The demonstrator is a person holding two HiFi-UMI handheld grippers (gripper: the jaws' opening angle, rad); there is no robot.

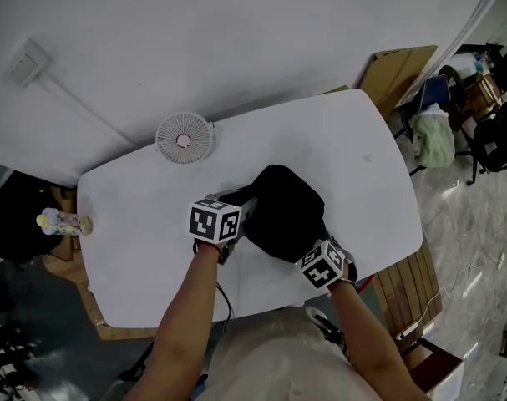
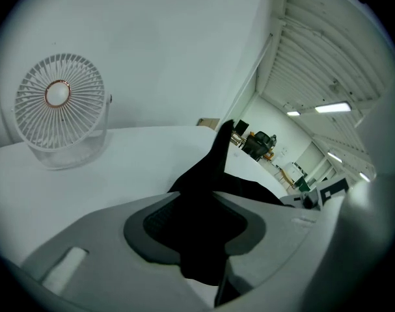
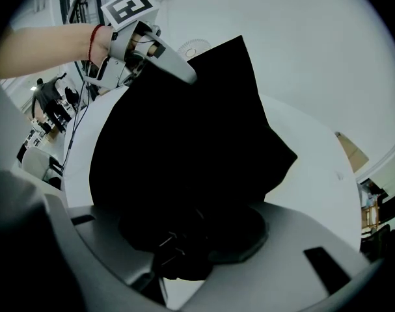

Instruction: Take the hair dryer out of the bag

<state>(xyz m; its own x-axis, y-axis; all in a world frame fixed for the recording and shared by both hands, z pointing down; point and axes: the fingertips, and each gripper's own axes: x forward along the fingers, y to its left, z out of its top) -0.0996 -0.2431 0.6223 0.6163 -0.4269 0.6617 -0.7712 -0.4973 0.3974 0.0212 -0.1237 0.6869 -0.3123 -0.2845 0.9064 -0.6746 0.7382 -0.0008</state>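
The black bag (image 1: pixel 282 211) is held on the table (image 1: pixel 136 249) between 2 grips, left gripper (image 2: pixel 200 233) clamped on its left edge and right gripper (image 3: pixel 184 239) on bunched cloth at its near end; the hair dryer is unseen, presumed inside between them.

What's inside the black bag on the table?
Nothing inside shows. The black bag is dark cloth all over, pinched at its edges by the left gripper and the right gripper, so any hair dryer in it is covered.
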